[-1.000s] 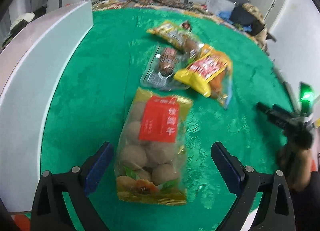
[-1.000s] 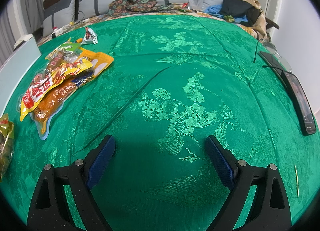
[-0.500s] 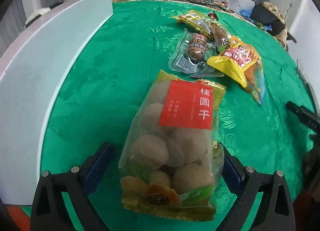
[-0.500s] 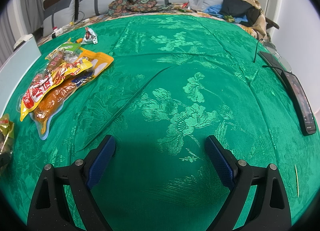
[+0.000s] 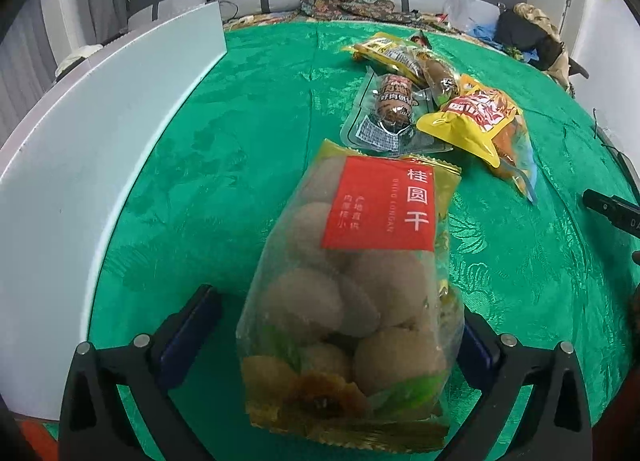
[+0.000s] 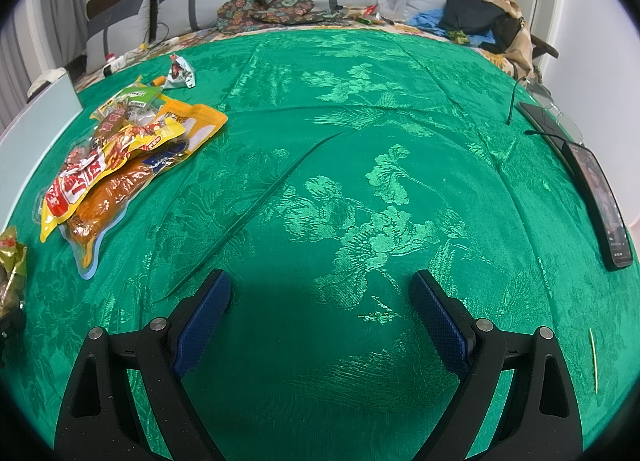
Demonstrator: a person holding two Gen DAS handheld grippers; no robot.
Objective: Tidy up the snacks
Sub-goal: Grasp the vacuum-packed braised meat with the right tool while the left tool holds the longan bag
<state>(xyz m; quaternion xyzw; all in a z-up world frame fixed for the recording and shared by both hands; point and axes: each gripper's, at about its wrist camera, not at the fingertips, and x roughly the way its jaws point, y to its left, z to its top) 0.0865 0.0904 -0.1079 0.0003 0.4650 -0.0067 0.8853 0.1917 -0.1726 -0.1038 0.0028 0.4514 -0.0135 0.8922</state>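
Observation:
A clear bag of dried longan [image 5: 360, 281] with a red label lies on the green cloth [image 5: 240, 149]. My left gripper [image 5: 338, 303] straddles its lower end, jaws opening; the left pad [image 5: 192, 325] stands clear of the bag and the right pad is hidden behind it. Beyond lie a sausage pack [image 5: 394, 101] and a yellow snack bag [image 5: 472, 117]. My right gripper [image 6: 320, 279] stands open over bare cloth with nothing between its fingers. The snack pile [image 6: 120, 165] is at its far left, and the longan bag [image 6: 12, 257] shows at the left edge.
A white board-like box [image 5: 100, 165] runs along the cloth's left side. A phone [image 6: 600, 201] and cables lie at the right edge. A small wrapper [image 6: 182, 73] sits behind the pile. Cushions and clothes line the back.
My left gripper has come down and closer around the longan bag, which now fills the space between its jaws, and its jaws have widened a little. The right gripper has not moved.

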